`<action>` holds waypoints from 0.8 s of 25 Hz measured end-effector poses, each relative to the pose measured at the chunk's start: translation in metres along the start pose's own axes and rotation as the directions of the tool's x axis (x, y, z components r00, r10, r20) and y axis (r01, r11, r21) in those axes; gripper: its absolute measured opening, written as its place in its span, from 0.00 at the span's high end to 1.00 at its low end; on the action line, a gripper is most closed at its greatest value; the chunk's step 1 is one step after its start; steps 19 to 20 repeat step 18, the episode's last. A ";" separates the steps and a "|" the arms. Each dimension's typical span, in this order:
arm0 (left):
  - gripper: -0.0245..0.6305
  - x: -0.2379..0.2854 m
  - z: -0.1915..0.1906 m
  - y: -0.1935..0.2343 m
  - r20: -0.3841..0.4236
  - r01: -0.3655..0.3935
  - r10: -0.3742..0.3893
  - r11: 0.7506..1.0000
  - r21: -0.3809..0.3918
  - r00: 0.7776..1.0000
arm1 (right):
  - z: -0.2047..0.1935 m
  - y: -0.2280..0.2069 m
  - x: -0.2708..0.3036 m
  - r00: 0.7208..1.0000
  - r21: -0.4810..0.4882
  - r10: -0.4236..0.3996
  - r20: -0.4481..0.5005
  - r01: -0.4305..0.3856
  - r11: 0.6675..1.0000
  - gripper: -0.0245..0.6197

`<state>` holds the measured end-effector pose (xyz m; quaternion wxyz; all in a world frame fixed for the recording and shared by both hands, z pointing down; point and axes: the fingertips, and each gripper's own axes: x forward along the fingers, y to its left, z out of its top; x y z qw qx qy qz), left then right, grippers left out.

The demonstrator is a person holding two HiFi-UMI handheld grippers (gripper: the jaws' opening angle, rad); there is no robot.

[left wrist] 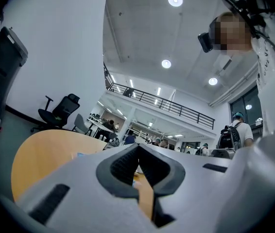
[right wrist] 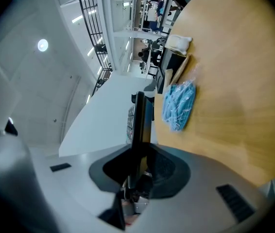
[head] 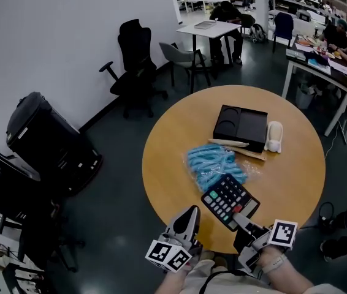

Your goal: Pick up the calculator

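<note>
Two grippers show low in the head view, the right gripper [head: 240, 218] holding the calculator [head: 228, 199] over the near edge of the round desk [head: 173, 152], beside a blue bundle [head: 213, 162]; the left gripper view shows the left gripper [left wrist: 138, 149] clenched and empty; the right gripper view shows jaws clamped on the calculator's edge.

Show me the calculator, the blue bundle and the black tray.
calculator [head: 229, 200]: head view, its keypad.
blue bundle [head: 215, 163]: head view, its middle.
black tray [head: 241, 126]: head view, its top face.
</note>
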<state>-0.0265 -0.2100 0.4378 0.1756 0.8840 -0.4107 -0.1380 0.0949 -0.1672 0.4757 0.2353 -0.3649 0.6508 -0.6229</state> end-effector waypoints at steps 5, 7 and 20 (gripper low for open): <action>0.95 0.003 0.002 0.004 -0.020 0.026 -0.026 1.000 0.000 0.999 | -0.004 -0.009 -0.002 0.998 0.028 -0.049 0.049 0.048 0.998 0.83; 0.95 0.003 0.004 0.005 -0.024 0.023 -0.023 1.000 -0.003 0.999 | -0.007 -0.009 -0.003 0.997 0.043 -0.049 0.054 0.047 0.998 0.83; 0.95 -0.005 0.004 0.015 -0.035 0.038 -0.038 0.999 -0.011 0.999 | -0.019 0.014 0.002 0.998 0.043 0.013 0.070 -0.016 0.999 0.83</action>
